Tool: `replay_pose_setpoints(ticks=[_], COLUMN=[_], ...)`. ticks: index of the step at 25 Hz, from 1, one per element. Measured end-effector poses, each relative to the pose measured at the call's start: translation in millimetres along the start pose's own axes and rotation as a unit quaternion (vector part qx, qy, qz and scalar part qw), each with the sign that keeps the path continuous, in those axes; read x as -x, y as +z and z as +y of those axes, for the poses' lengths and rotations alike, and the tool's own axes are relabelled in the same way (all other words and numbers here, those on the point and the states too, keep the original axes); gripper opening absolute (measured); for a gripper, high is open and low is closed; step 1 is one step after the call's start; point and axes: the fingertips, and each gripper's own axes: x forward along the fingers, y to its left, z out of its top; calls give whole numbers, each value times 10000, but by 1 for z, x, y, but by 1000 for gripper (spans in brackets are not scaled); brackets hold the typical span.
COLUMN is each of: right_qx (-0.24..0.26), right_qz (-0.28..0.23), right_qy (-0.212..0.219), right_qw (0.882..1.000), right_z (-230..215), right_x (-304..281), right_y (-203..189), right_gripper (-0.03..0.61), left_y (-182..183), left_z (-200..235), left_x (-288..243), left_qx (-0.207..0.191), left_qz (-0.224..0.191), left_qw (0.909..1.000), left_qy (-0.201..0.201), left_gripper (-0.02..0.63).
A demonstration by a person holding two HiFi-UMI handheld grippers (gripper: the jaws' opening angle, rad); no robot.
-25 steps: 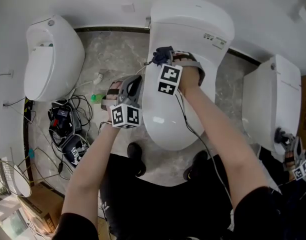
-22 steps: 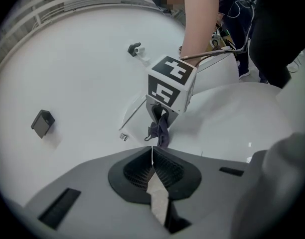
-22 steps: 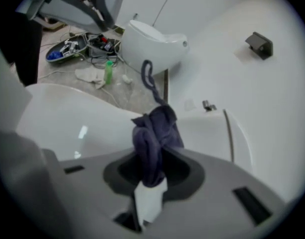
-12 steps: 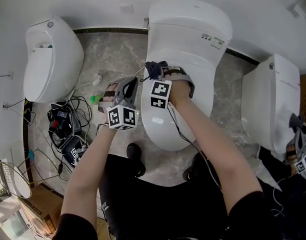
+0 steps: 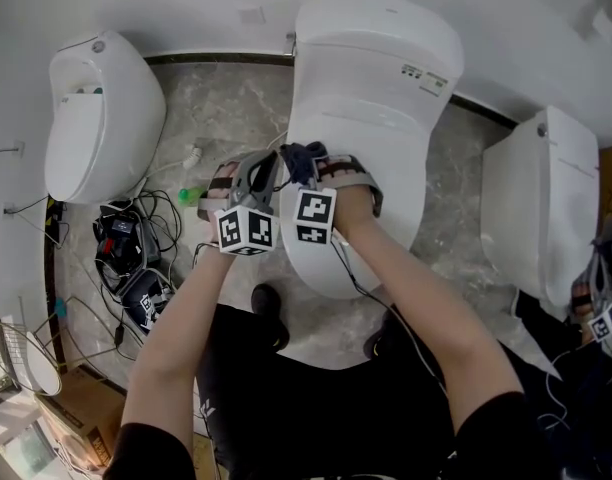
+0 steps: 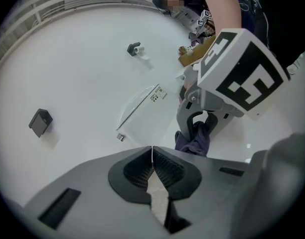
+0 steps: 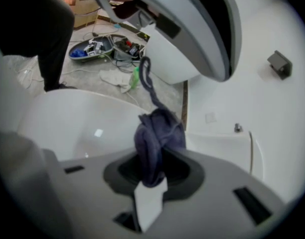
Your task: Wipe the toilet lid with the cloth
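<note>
The right tongs [image 7: 151, 176] are clamped on the dark purple cloth [image 7: 156, 133]. The cloth is bunched up at the left edge of the white toilet lid [image 5: 386, 133]. The left tongs [image 6: 152, 167] are closed together with nothing in them, just beside the right tongs, past the lid's left edge.
</note>
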Motion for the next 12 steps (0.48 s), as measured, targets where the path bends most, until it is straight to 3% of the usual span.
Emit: replay_pose_setpoints(ticks=[12], right_qx=[179], right_qz=[-205], right_qy=[-32], right_qw=[9996], right_z=[40], right_x=[21], right_y=[21], right_gripper=[92], left_y=[-4], left_z=[3], left_x=[3], left_qx=[22], left_qz=[6], left_qw=[10000], left_qy=[33], left_gripper=[19])
